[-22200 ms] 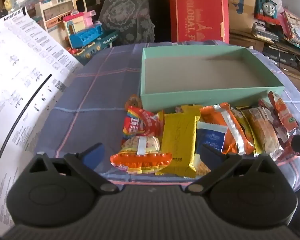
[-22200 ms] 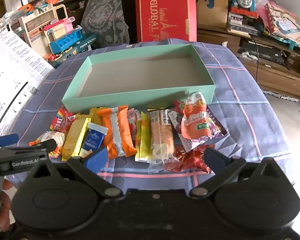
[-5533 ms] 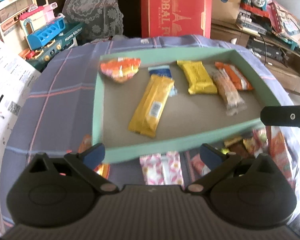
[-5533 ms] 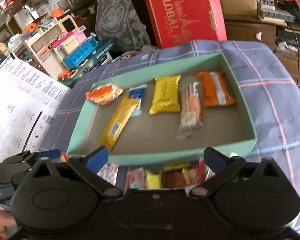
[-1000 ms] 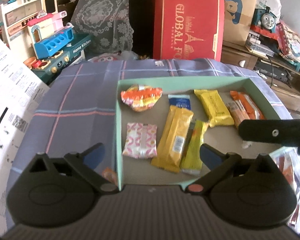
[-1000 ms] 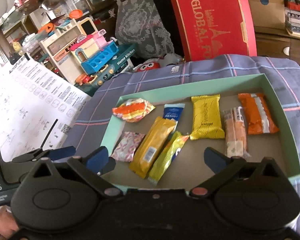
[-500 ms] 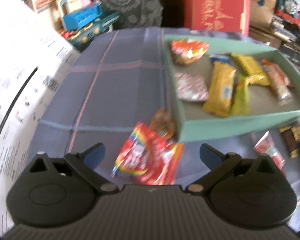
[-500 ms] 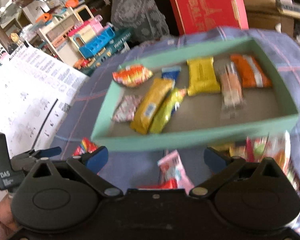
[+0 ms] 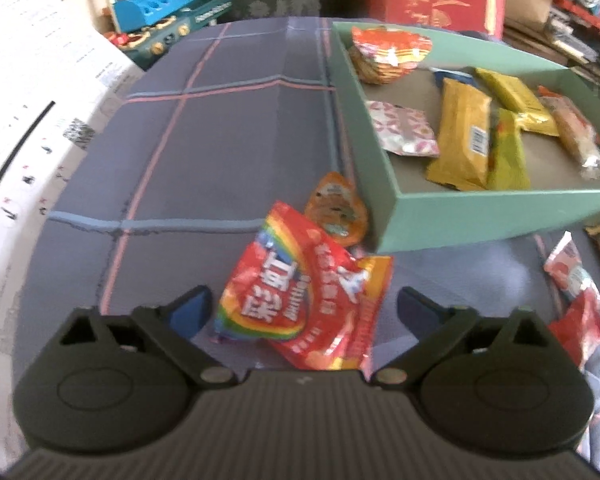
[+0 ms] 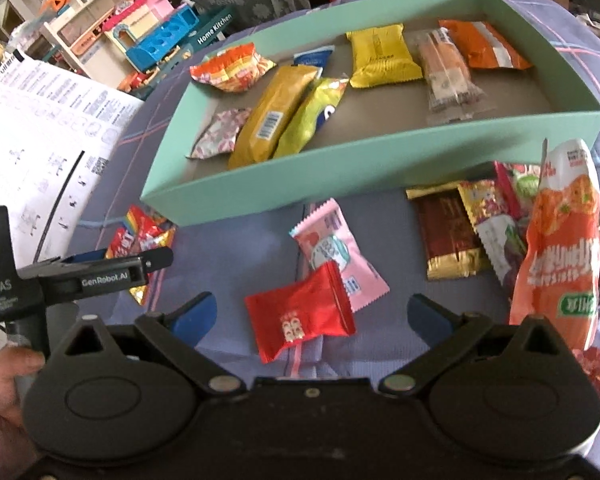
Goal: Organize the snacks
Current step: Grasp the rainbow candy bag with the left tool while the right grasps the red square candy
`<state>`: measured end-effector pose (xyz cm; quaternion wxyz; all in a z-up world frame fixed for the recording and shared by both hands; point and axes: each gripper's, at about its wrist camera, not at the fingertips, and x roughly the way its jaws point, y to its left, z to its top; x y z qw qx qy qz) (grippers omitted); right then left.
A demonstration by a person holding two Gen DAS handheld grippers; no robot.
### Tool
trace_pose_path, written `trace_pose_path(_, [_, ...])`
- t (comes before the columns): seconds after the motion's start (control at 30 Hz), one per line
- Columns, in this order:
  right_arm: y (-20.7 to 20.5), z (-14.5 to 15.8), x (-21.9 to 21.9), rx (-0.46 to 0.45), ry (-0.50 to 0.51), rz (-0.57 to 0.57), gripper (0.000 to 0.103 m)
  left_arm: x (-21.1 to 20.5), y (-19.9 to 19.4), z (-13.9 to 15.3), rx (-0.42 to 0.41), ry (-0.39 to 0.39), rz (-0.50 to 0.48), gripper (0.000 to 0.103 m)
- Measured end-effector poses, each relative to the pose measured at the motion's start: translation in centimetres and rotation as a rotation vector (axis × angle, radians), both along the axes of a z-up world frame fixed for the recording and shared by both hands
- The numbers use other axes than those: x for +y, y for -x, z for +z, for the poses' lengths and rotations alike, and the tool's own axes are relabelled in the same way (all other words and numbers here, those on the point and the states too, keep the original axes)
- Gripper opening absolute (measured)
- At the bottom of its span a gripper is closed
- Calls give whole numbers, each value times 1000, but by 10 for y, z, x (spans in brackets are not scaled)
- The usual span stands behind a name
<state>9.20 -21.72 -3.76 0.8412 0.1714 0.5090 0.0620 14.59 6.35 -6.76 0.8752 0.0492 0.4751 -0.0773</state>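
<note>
The left tool (image 9: 302, 306), its jaws just narrowing but clear of anything, straddles the red rainbow candy bag (image 9: 306, 298) lying on the worktop just outside the green box (image 9: 500, 216). The right tool (image 10: 310, 316) stands open over a small red packet (image 10: 300, 320). Both look light, crinkly and slippery, best pinched across the flat middle; "GenRobot.AI" reads on the left tool.

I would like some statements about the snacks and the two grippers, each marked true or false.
1. The rainbow red packet lies inside the green box. False: it lies on the cloth outside it.
2. The small red packet lies between the right gripper fingers. True.
3. The left gripper is shut. False: its fingers stand apart.
4. The long golden bar is in the box. True.
</note>
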Motion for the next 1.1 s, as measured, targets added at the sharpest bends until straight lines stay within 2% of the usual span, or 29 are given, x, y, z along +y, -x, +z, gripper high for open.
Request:
trace_pose_path(0.03, [1, -2, 1, 5, 4, 3, 98, 0, 2, -1, 2, 6, -8, 80])
trace_pose_path(0.07, [1, -3, 3, 10, 6, 5, 97, 0, 4, -2, 5, 18, -22, 77])
trace_pose_path(0.13, [1, -6, 6, 10, 16, 12, 86, 1, 10, 0, -9, 33, -39, 70])
trace_pose_path(0.17, [0, -7, 9, 10, 20, 16, 85, 2, 13, 0, -10, 41, -45, 68])
trace_pose_path(0.33, [-4, -9, 27, 5, 44, 70, 70, 3, 33, 1, 16, 95, -79, 67])
trace_pose_path(0.4, [-5, -11, 36, -3, 54, 103, 67, 1, 42, 1, 22, 107, -96, 67])
trace_pose_path(0.53, [-7, -10, 49, -25, 59, 146, 67, 2, 50, 2, 30, 107, -100, 71])
trace_pose_path(0.7, [-14, -8, 50, -12, 44, 135, 68, 6, 47, 1, 32, 90, -71, 77])
trace_pose_path(0.77, [-14, -9, 52, -8, 48, 141, 73, 7, 45, 1, 30, 85, -68, 78])
trace_pose_path(0.9, [-15, -15, 60, -8, 78, 155, 77, 11, 42, 1, 32, 89, -56, 81])
trace_pose_path(0.97, [-16, -16, 65, -18, 99, 167, 78, 14, 41, 1, 32, 89, -46, 84])
trace_pose_path(1.1, [-19, -18, 77, -41, 149, 203, 78, 20, 39, 0, 34, 81, -39, 86])
